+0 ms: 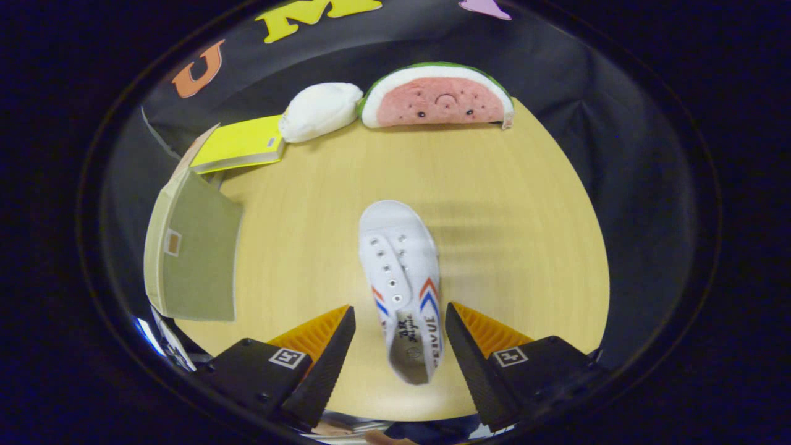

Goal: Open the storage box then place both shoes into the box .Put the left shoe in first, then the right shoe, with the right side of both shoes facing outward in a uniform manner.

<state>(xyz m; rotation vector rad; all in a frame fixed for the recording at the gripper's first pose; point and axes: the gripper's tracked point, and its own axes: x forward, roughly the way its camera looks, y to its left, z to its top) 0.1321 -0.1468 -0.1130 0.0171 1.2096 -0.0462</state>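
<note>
A white canvas shoe with red and blue stripes lies on the wooden table, toe pointing away from me. Its heel end sits between the two fingers of my gripper, which hovers above it, open, with a gap on each side of the shoe. The storage box stands to the left of the shoe, its olive lid or flap facing me; I cannot tell if it is open. The second shoe is out of sight.
At the table's far edge lie a watermelon-slice plush, a white plush and a yellow book. The book lies just behind the box. Bare tabletop stretches to the right of the shoe.
</note>
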